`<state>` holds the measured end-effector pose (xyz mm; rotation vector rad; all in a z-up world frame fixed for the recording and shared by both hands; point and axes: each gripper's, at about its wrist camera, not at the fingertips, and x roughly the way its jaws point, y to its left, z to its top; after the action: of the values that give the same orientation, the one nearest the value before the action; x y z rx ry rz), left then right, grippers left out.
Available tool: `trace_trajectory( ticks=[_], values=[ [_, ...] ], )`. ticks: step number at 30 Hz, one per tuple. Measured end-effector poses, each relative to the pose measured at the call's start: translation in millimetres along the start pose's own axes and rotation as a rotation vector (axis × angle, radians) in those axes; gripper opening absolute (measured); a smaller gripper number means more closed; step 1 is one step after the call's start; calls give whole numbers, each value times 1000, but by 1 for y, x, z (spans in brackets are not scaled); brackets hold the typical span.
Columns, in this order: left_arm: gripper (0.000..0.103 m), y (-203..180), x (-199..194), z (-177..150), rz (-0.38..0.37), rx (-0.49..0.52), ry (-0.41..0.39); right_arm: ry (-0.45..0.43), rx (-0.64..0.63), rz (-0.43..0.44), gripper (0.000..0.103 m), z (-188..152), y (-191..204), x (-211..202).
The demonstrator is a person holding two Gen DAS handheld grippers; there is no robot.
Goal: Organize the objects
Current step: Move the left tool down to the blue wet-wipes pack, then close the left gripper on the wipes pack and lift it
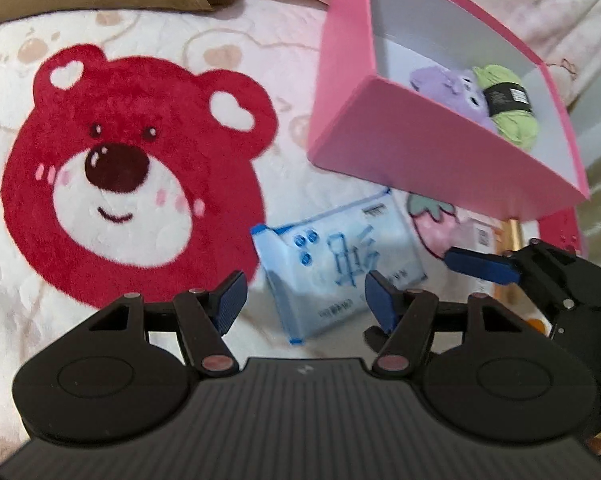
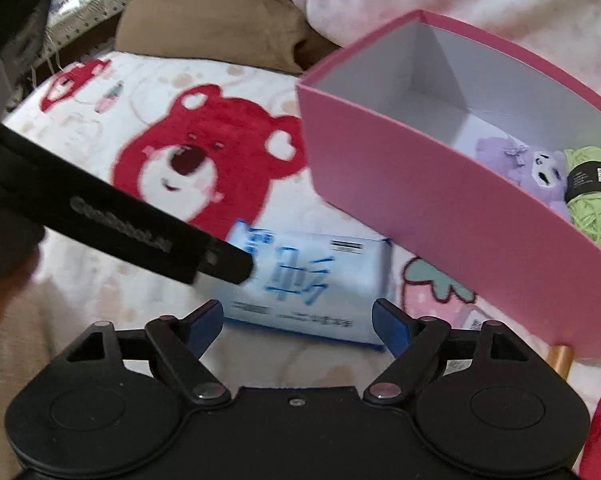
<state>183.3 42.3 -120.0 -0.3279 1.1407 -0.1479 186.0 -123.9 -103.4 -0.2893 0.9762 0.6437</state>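
We have both grippers bearing down on a blue-and-white tissue pack that lies flat on the bear-print blanket of a bed, just at 7 o'clock from the pink box. The left gripper has its jaws apart with nothing between the pads, the pack lying ahead of them and not yet touched. The right gripper likewise has its jaws apart and empty, and they frame the near edge of the pack in its own view; from the left wrist view one of its blue fingers shows at 3 o'clock, beside the pack. Inside the box, at its 4 o'clock corner, already sit a purple plush toy and a green yarn ball, so we judge the sorting partly done and the pack the next thing to go in. The step in hand looks like the approach to a pick. Next we would need one pair of jaws to straddle the pack across its narrow side, close on it firmly since the wrapper is soft and slippery, then lift it over the box wall, which stands close by at 1 o'clock.
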Motion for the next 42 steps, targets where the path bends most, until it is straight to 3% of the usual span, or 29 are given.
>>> trace_trajectory(
  ticks=[11,17,20,21,26,31,37,42],
  values=[
    [62,11,25,-5,10,-73,-46,-53,69,-45,85,-7,-21,27],
    [46,20,31,-10,2,-146,-42,-25,189,28,86,-11,-35,38],
    [36,21,33,-8,-23,-172,-28,6,198,42,95,-8,-37,42],
    [36,20,34,-8,-26,-174,-27,17,199,47,103,-6,-35,44],
    [38,19,38,-10,-28,-179,-25,43,197,-32,103,3,-16,63],
    [40,22,38,-11,-49,-209,-29,63,219,-4,103,2,-23,58],
    [39,23,37,-15,-48,-237,-64,22,205,-33,97,-2,-22,51],
    [41,23,37,-16,-52,-239,-79,-29,176,-48,83,-1,-22,43]
  ],
)
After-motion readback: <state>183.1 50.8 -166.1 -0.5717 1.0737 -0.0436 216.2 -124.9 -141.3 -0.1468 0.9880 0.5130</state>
